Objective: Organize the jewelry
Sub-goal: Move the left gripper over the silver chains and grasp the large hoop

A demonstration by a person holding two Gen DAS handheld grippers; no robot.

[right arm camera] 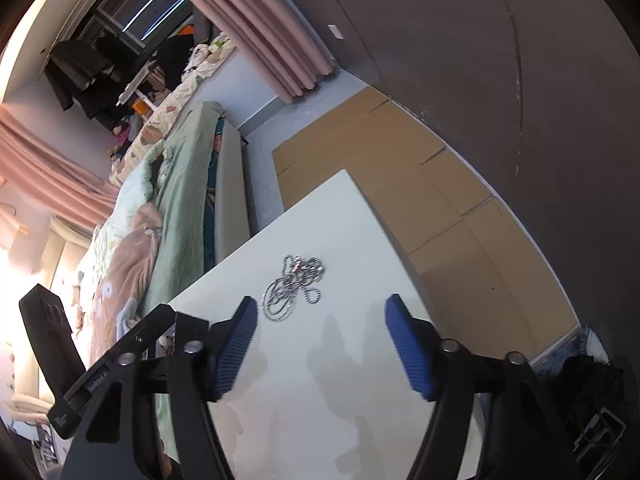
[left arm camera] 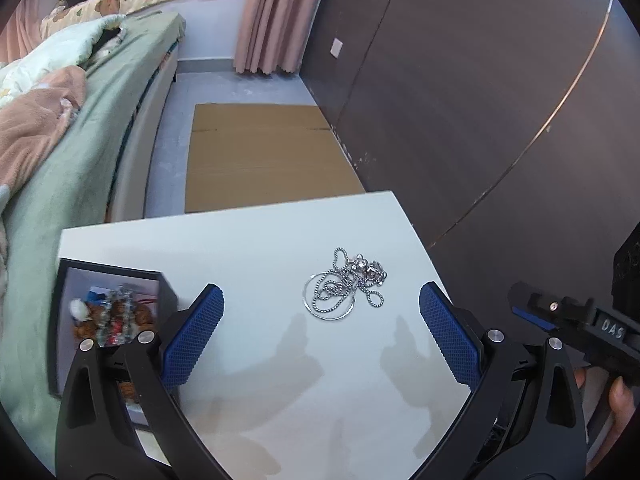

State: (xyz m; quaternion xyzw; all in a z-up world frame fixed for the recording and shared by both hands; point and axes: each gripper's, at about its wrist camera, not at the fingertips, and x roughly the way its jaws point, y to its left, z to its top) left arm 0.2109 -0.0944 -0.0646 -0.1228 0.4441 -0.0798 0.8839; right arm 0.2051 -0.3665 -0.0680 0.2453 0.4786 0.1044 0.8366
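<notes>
A tangle of silver chains and a hoop (left arm camera: 345, 285) lies on the white table (left arm camera: 256, 360), also seen as the silver tangle (right arm camera: 292, 286) in the right wrist view. My left gripper (left arm camera: 320, 300) hovers just short of it, open, nothing between its blue pads. My right gripper (right arm camera: 320, 312) is open too, with the tangle a little ahead of its left pad. A black-rimmed jewelry box (left arm camera: 110, 320) holding beaded pieces stands at the table's left edge, partly hidden behind my left finger. The right gripper's body (left arm camera: 580, 320) shows at the far right with a hand under it.
A bed with green and pink bedding (left arm camera: 60, 140) runs along the left. Flat brown cardboard (left arm camera: 264, 156) covers the floor beyond the table. A dark panelled wall (left arm camera: 480, 100) rises at the right, pink curtains (left arm camera: 276, 16) hang behind. The table's far edge (right arm camera: 352, 184) is close.
</notes>
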